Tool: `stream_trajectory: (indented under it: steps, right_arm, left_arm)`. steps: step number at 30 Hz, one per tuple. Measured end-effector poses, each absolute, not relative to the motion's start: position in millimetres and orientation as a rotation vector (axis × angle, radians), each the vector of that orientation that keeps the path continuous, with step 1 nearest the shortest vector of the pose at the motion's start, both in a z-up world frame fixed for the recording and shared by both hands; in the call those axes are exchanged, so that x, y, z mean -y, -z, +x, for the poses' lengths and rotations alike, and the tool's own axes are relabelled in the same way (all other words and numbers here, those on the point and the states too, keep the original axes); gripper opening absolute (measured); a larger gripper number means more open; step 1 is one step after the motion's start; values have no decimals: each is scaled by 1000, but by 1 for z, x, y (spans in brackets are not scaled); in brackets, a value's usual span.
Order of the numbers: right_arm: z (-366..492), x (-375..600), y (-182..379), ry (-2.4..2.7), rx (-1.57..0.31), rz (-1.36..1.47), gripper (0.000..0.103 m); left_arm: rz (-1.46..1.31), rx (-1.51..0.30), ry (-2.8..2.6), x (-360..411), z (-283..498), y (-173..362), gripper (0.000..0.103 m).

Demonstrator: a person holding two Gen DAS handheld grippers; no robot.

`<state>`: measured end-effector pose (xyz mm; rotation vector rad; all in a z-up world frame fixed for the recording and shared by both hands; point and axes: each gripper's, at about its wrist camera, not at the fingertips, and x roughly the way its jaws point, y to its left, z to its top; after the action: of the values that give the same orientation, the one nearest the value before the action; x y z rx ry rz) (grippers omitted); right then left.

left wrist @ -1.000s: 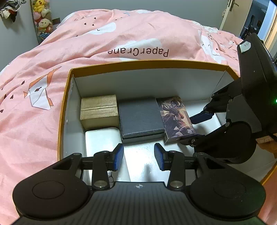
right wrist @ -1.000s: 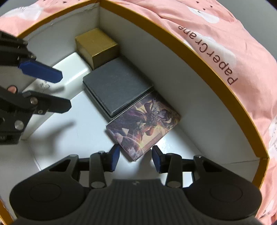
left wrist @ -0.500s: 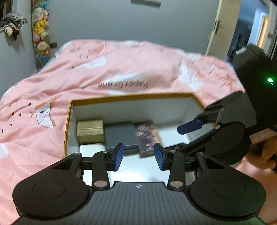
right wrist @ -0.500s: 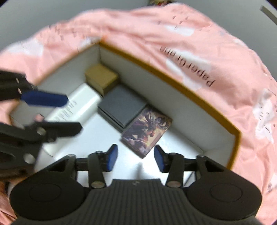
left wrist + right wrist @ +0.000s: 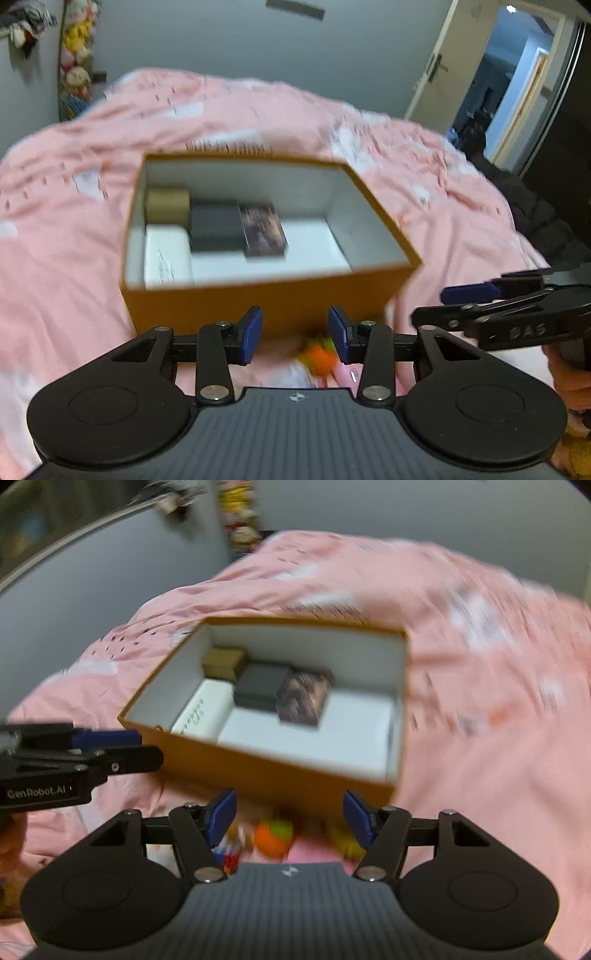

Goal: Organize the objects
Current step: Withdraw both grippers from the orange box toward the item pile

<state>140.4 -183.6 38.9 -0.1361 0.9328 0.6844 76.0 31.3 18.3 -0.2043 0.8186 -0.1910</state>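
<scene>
We have pulled both tools back out of the orange box (image 5: 266, 295), now mid-frame on the pink bedspread (image 5: 74, 258); the picture box (image 5: 303, 698) stays inside beside the grey one (image 5: 260, 686); the right gripper (image 5: 291, 818) has just been widening, empty; the left gripper (image 5: 295, 334) holds half-open, empty; small toys (image 5: 275, 836) at lower centre look next.

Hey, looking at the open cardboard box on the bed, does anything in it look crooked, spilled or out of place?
Nothing stands out. In the orange cardboard box, the tan box, dark grey box, picture-printed box and white box lie flat, packed toward one end. The frames are blurred, so fine damage cannot be ruled out.
</scene>
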Motion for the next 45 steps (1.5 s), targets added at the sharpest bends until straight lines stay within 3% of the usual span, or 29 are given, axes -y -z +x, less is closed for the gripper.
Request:
stream_trajectory:
  steps: [9,14,19,21,24,26,28,36,40,45]
  right_arm:
    - [77,247,-10,-650,-1083,-31,60]
    - [39,245,7,-698,-1122,-86,68]
    - [26,237,21,-695,-1109,-177,69]
    - [31,237,25,-680,-1120,-160,63]
    - [36,234,19,-651,-1098,-144,45]
    - [40,234,13,-626,-1071,-123,27]
    - [47,235,11,-610,-1053,-87,18]
    - [83,222,12,-597,-962,17,16]
    - [97,218,12,-536,-904,-14,16]
    - [107,235,21,-484,-922,19,16]
  left_arm:
    - [-33,-942,354,23,33,4,46]
    - [-1,-984,332,34,23,10,46]
    - [46,-974,308,43,17,9,46]
    - [51,-958,299,43,14,7,46]
    - [18,-952,291,36,18,6,46]
    - [1,-949,291,30,22,7,46]
    - [-4,-945,292,26,27,8,46]
    - [52,-913,348,39,42,12,46]
    - [75,-924,356,48,55,18,54]
    - [81,-962,353,57,76,35,55]
